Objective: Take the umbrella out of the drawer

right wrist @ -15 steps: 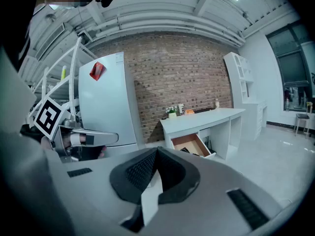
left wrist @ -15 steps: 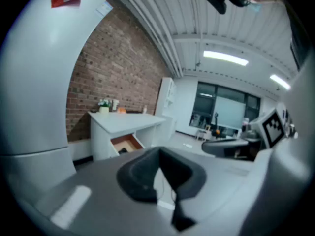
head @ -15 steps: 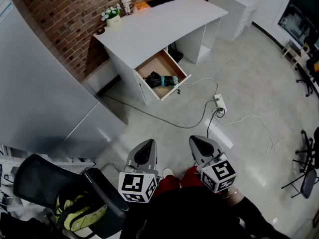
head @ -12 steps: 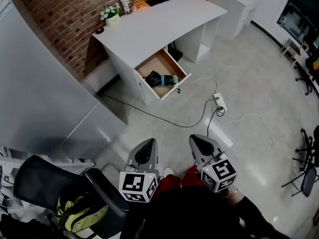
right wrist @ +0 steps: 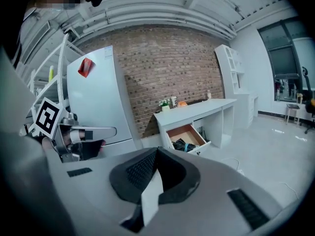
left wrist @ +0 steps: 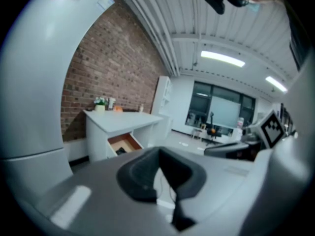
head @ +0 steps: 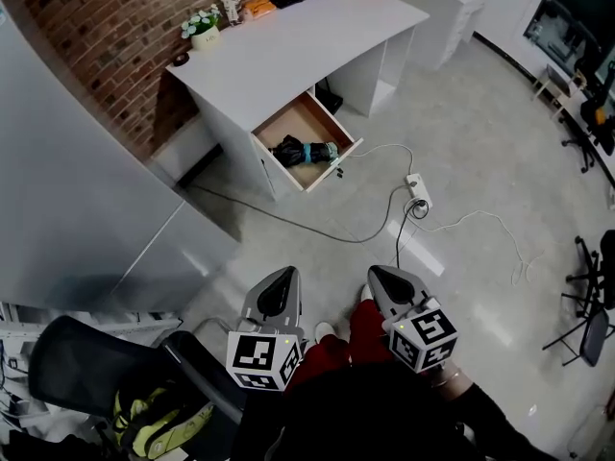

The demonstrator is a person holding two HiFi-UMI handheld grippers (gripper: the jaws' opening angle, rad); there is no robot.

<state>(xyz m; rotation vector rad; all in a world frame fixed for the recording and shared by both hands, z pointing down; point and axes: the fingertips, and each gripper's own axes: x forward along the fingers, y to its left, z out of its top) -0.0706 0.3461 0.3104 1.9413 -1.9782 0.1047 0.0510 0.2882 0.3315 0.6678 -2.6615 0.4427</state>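
A folded black umbrella (head: 302, 151) with a teal strap lies in the open wooden drawer (head: 288, 121) of a white desk (head: 288, 46) against the brick wall. It is several steps away from me. My left gripper (head: 280, 288) and right gripper (head: 388, 282) hang side by side low in the head view, above the floor, pointing toward the desk. Both are shut with nothing between the jaws. The right gripper view shows its shut gripper (right wrist: 156, 154) and, far off, the umbrella (right wrist: 182, 144) in the drawer (right wrist: 186, 132). The left gripper view shows its shut gripper (left wrist: 158, 152) and the drawer (left wrist: 124, 142).
A power strip (head: 415, 191) with trailing cables lies on the grey floor between me and the desk. A black office chair (head: 106, 358) holding a yellow-green bag (head: 159, 423) stands at my left. A tall white fridge (head: 77, 190) fills the left side. A plant pot (head: 200, 29) sits on the desk.
The head view has shifted slightly, so the desk and drawer sit a little higher and further left. Both grippers keep their place in the view and stay shut.
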